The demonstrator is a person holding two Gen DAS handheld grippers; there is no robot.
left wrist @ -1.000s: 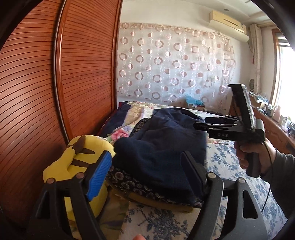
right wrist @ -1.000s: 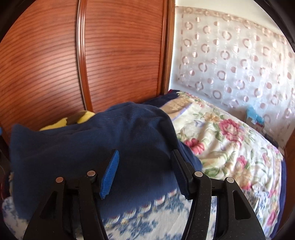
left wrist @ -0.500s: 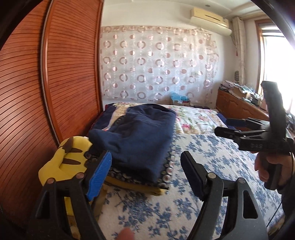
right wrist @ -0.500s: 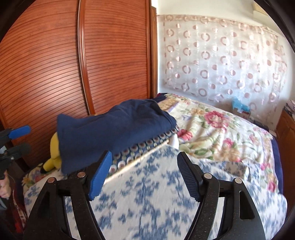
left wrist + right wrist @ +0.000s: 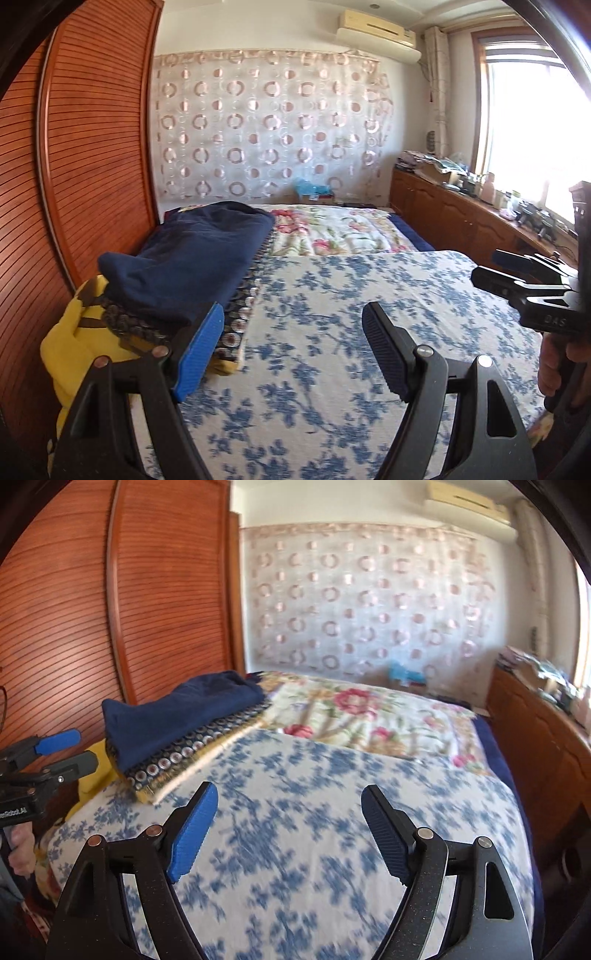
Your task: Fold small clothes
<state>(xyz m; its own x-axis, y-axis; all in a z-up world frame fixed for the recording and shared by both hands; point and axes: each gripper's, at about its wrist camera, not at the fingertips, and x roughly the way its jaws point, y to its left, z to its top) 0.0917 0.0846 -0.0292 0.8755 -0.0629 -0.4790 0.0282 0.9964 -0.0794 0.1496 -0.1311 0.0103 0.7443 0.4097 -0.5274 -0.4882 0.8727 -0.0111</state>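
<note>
A folded navy garment (image 5: 192,266) lies on top of a stack of folded cloth with a ring-patterned layer (image 5: 240,306) at the bed's left side, next to the wardrobe. It also shows in the right wrist view (image 5: 177,716). My left gripper (image 5: 291,350) is open and empty, held over the blue-flowered bedspread (image 5: 332,332), just right of the stack. My right gripper (image 5: 288,830) is open and empty above the middle of the bedspread (image 5: 295,794), well clear of the stack. Each gripper shows at the edge of the other's view.
A yellow plush toy (image 5: 74,339) sits under the stack's near end. A wooden slatted wardrobe (image 5: 85,166) lines the left. A floral quilt (image 5: 332,229) covers the far bed. A wooden cabinet (image 5: 461,218) with clutter stands under the window on the right.
Both grippers have drawn back and to the right from the navy garment, which stays on the stack. The right gripper was right over the garment and is now over the bedspread.
</note>
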